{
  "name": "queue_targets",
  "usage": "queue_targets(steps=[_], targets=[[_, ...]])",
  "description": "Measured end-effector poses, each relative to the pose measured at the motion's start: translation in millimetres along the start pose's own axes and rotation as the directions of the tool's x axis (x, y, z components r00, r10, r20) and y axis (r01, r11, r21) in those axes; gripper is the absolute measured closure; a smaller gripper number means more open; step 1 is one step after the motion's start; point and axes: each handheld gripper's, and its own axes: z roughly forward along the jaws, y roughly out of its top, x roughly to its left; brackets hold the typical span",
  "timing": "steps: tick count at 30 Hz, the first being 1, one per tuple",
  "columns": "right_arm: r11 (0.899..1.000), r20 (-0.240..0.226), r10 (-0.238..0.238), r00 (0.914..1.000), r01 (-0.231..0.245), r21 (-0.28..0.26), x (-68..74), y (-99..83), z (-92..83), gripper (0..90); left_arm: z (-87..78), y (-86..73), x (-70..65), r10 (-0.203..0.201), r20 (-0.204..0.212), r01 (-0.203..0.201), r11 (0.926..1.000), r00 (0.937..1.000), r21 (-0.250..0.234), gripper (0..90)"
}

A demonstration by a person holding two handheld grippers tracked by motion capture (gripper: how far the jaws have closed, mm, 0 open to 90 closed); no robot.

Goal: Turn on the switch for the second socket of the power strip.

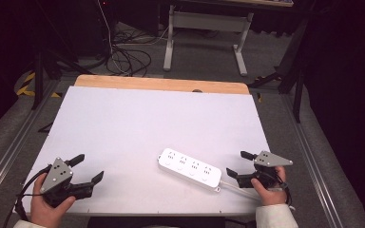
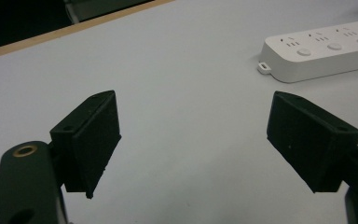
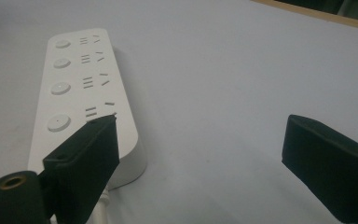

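Note:
A white power strip [image 1: 189,169] with several sockets and round buttons lies flat on the white table top [image 1: 138,128], angled toward the near right, its white cord leaving its right end. My left gripper [image 1: 86,168] rests at the near left corner, open and empty; the strip [image 2: 321,51] lies ahead to its right. My right gripper [image 1: 240,164] hovers just right of the strip's cord end, open with nothing between its jaws. In the right gripper view the strip [image 3: 81,93] stretches away behind the left jaw.
A bare wooden strip [image 1: 161,84] runs along the table's far edge. Beyond it are a white desk frame [image 1: 204,33] and loose cables [image 1: 128,59] on the floor. Metal rails flank the table on both sides.

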Motion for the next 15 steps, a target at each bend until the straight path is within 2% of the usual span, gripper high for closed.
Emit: queue_targets(steps=[5,10,15], targets=[[1.000,0.007,-0.002,1.0000,0.002,0.000,-0.4,-5.1,-1.1,11.2,-2.0,-4.2,-0.3,-0.022,-0.001,0.022,0.9997,0.9997,-0.007,17.4],[1.000,0.008,-0.001,1.0000,0.001,0.025,-1.8,-7.4,2.2,11.2,-0.8,-5.1,-1.3,-0.003,-0.012,0.003,1.0000,0.9999,-0.006,17.5],[1.000,0.016,0.005,0.9999,-0.005,0.010,-2.1,-7.2,0.5,11.6,1.2,-5.1,-0.9,0.003,-0.012,-0.003,1.0000,0.9999,-0.005,17.4]])
